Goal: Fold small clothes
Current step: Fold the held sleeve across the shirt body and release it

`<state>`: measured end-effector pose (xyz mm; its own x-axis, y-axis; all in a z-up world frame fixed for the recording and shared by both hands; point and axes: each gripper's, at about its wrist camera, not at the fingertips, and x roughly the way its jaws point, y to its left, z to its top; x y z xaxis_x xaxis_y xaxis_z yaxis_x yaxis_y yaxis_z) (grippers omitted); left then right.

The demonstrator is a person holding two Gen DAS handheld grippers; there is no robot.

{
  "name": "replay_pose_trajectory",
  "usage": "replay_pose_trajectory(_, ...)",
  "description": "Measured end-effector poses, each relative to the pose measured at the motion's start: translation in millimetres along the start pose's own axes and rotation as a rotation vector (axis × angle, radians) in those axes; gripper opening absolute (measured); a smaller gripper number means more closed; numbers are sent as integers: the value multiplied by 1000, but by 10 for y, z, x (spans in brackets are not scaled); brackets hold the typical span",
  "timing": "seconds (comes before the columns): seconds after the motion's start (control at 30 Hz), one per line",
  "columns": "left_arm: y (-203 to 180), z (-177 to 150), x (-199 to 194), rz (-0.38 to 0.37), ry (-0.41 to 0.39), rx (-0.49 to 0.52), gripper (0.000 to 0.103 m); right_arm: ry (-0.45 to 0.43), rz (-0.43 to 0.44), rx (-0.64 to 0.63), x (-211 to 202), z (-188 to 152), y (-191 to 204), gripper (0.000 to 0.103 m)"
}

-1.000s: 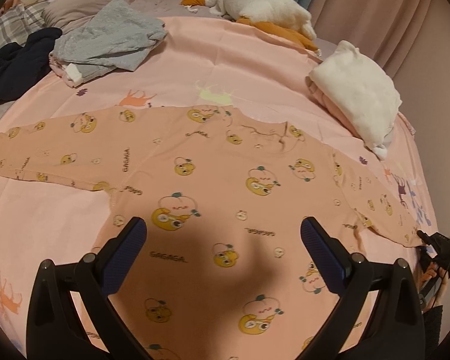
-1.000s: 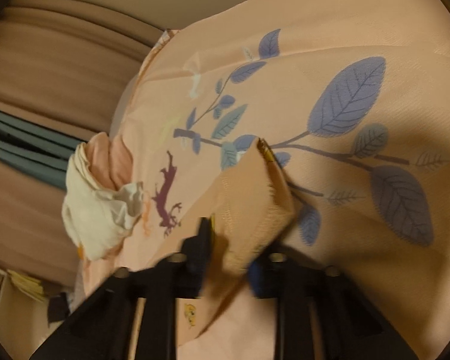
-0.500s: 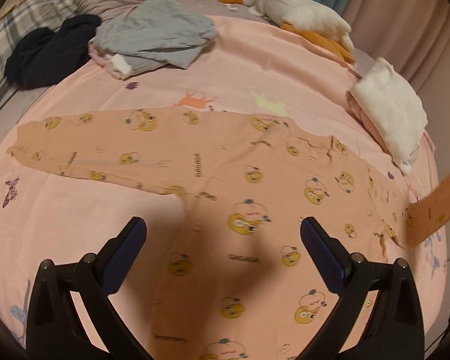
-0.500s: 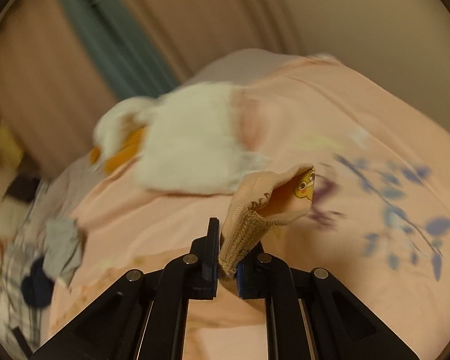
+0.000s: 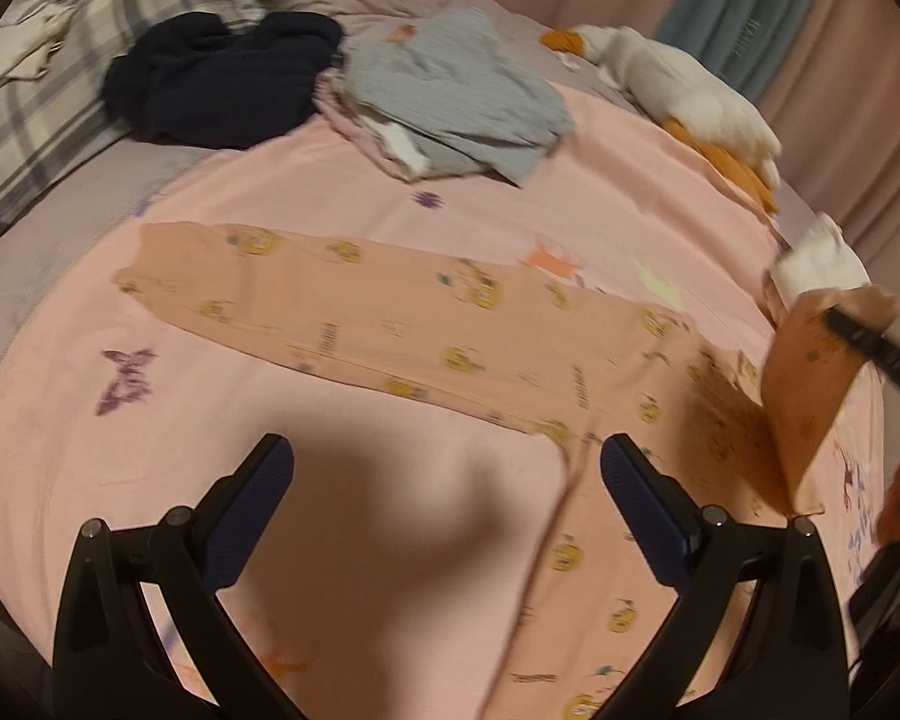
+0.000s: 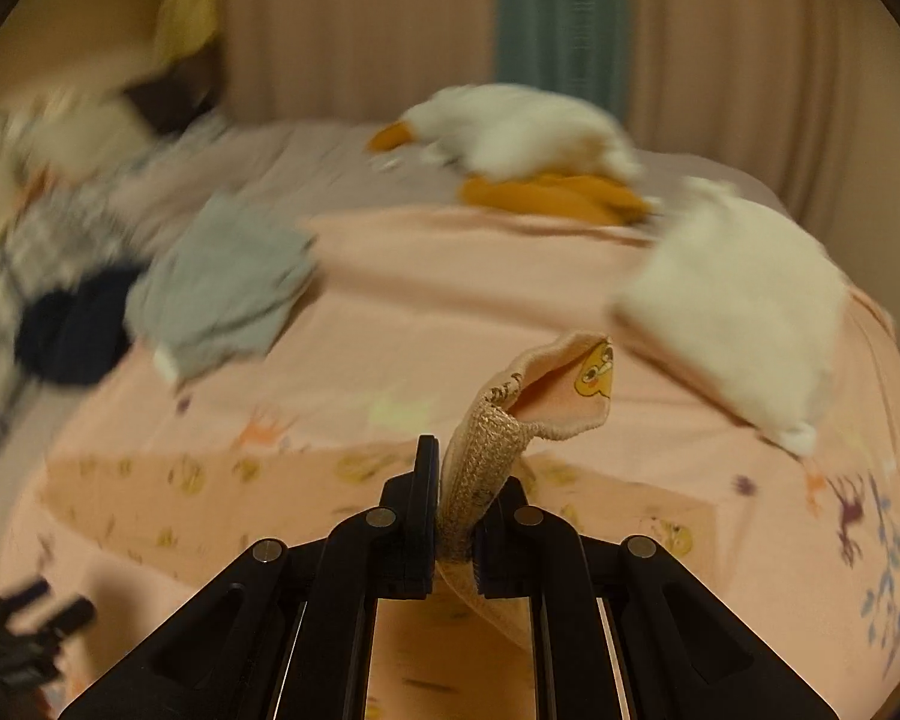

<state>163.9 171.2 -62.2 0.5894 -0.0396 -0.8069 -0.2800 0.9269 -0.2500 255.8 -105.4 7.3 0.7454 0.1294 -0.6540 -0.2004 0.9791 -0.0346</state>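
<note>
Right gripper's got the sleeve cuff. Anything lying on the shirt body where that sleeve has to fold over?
Nothing visible. The right gripper is shut on the sleeve cuff, and the shirt body lies bare. The grey clothes and white bundle sit beyond it.

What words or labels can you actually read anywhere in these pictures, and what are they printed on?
None can be read for certain.
Peach baby top: short dark printed words sit between the yellow cartoon faces, too blurred to read.
Sleeve cuff in the right gripper: a yellow cartoon face, no letters visible.
Pink bedsheet: only pictures, such as a butterfly and leaves.
Teal curtain: faint marks, unreadable.
</note>
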Motion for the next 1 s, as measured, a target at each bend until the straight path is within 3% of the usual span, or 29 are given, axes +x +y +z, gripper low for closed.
replay_pose_trajectory(0.13, 144, 40, -15, 8, -10, -27, 102, 57, -9, -136, 302, -160, 515, 11)
replay_pose_trajectory(0.33, 128, 61, 29, -25, -7, -36, 102, 157, -19, -265, 684, -490, 942, 12)
replay_pose_trajectory(0.37, 115, 71, 35, -37, -7, -40, 102, 193, -3, -297, 747, -542, 987, 18)
replay_pose_trajectory(0.4, 99, 81, 39, -52, -8, -45, 102, 222, 25, -316, 784, -576, 1043, 35)
replay_pose_trajectory(0.43, 78, 98, 43, -72, -10, -50, 102, 248, 73, -327, 785, -616, 1062, 43)
replay_pose_trajectory(0.47, 53, 120, 50, -90, -12, -55, 102, 252, 132, -323, 736, -638, 1047, 50)
replay_pose_trajectory(0.5, 29, 138, 53, -109, -12, -58, 102, 252, 186, -315, 676, -642, 1018, 50)
replay_pose_trajectory(0.6, -96, 211, 73, -189, -16, -60, 102, 199, 390, -206, 331, -585, 642, 51)
replay_pose_trajectory(0.67, -194, 254, 95, -225, -17, -52, 101, 150, 462, -90, 154, -574, 271, 53)
replay_pose_trajectory(0.77, -403, 302, 170, -296, -6, -29, 97, 115, 410, 69, 100, -610, -350, 53)
replay_pose_trajectory(0.83, -592, 326, 262, -359, 18, -11, 92, 140, 352, 189, 206, -682, -754, 52)
replay_pose_trajectory(0.9, -761, 336, 364, -407, 45, 9, 79, 158, 314, 264, 290, -776, -1022, 36)
replay_pose_trajectory(1.0, -1052, 324, 651, -473, 117, 27, 58, 185, 222, 296, 391, -954, -1235, 24)
